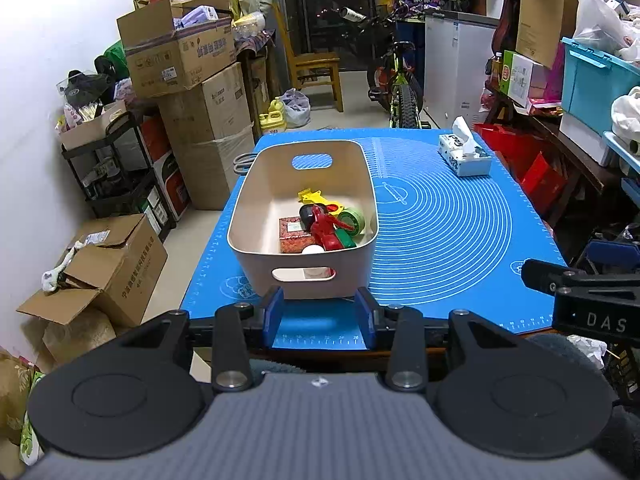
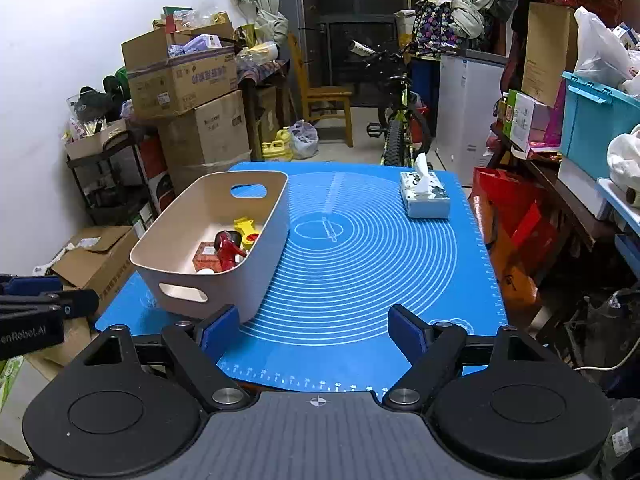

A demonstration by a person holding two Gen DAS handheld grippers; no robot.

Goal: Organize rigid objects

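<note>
A beige bin (image 1: 256, 196) (image 2: 172, 236) with handle slots stands on the left part of the blue mat (image 1: 440, 232) (image 2: 360, 248). Inside it lie a red toy figure (image 1: 324, 228) (image 2: 228, 254), a yellow piece (image 1: 314, 198) (image 2: 247, 230), a green tape roll (image 1: 353, 219), a patterned red box (image 1: 294, 234) (image 2: 205, 256) and a white object (image 1: 313, 249). My left gripper (image 1: 320, 318) hovers open at the mat's near edge, just short of the bin, with nothing between its blue pads. My right gripper (image 2: 314, 330) stands open and empty over the mat's near edge, right of the bin.
A tissue box (image 1: 466, 154) (image 2: 425, 196) sits at the mat's far right. Grey scissor handles (image 1: 243, 160) poke out behind the bin. Cardboard boxes (image 1: 180, 56) and a black shelf (image 1: 116, 168) crowd the left; a bicycle (image 1: 396, 84), a chair (image 1: 316, 68) and storage bins lie beyond.
</note>
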